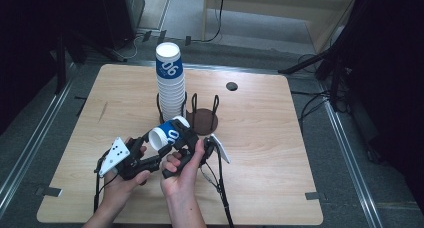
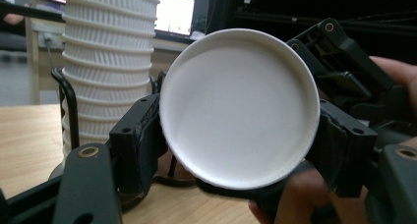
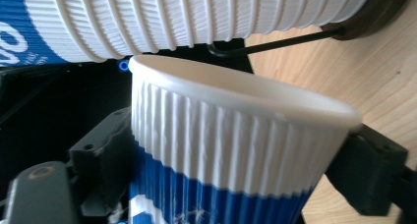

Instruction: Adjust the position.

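Both tools grip one ribbed blue-and-white paper cup [image 1: 167,134] above the tabletop [image 1: 260,153]: the left tool [image 1: 150,143] clamped on it, the right tool [image 1: 186,138] clamped across its side.

The top cup of the cup stack [image 1: 169,68] carries large white figures on its blue band; from the high view they read like "06", seen turned, so which way up they belong cannot be told. The held cup [image 1: 169,133] bears a white mark of the same kind on its blue band, too small to read. In the right gripper view part of a rounded white figure shows on the stack's blue band, cut off at the edge.
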`<state>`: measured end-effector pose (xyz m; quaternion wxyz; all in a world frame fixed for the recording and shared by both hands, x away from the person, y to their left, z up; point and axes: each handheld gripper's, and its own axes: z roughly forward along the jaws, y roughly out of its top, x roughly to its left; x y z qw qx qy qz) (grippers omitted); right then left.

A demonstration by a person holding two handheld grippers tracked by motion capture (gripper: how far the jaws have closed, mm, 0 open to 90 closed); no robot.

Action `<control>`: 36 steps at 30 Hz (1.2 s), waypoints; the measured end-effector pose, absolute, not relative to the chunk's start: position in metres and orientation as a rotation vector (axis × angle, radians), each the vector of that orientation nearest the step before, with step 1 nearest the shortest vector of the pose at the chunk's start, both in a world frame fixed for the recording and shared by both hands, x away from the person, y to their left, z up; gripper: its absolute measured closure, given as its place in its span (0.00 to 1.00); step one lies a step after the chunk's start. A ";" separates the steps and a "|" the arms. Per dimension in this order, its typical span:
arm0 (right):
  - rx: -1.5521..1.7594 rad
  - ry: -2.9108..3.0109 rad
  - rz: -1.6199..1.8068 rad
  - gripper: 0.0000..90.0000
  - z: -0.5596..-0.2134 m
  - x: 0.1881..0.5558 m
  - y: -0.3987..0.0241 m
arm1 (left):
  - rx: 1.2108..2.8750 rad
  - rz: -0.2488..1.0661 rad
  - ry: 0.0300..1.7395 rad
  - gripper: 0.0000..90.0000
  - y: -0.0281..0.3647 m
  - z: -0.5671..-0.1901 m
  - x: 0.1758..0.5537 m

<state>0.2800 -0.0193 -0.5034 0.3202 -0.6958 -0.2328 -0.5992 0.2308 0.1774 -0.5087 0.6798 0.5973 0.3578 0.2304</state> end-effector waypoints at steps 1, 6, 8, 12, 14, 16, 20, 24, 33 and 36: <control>-1.836 -0.619 -1.594 0.18 -0.504 0.280 -0.019 | 1.343 0.518 0.803 0.32 0.178 -0.509 0.231; -1.833 -0.620 -1.621 0.21 -0.503 0.279 -0.018 | 1.348 0.519 0.801 0.32 0.178 -0.509 0.231; -1.831 -0.620 -1.632 0.22 -0.503 0.278 -0.018 | 1.354 0.505 0.806 0.31 0.179 -0.509 0.231; -1.825 -0.613 -1.667 0.24 -0.502 0.278 -0.020 | 1.330 0.472 0.810 0.23 0.184 -0.508 0.230; -1.825 -0.616 -1.689 0.24 -0.501 0.278 -0.021 | 1.332 0.463 0.815 0.15 0.187 -0.507 0.230; -1.829 -0.611 -1.706 0.24 -0.500 0.279 -0.023 | 1.343 0.464 0.822 0.10 0.188 -0.506 0.231; -1.835 -0.644 -1.738 0.24 -0.498 0.278 -0.027 | 1.342 0.445 0.819 0.00 0.190 -0.505 0.231; -1.854 -0.668 -1.788 0.24 -0.495 0.277 -0.029 | 1.346 0.449 0.837 0.00 0.191 -0.504 0.231; -1.930 -0.833 -1.932 0.25 -0.486 0.276 -0.039 | 1.339 0.431 0.851 0.00 0.194 -0.503 0.232; -1.963 -0.914 -1.976 0.25 -0.484 0.276 -0.043 | 1.335 0.429 0.854 0.00 0.195 -0.503 0.232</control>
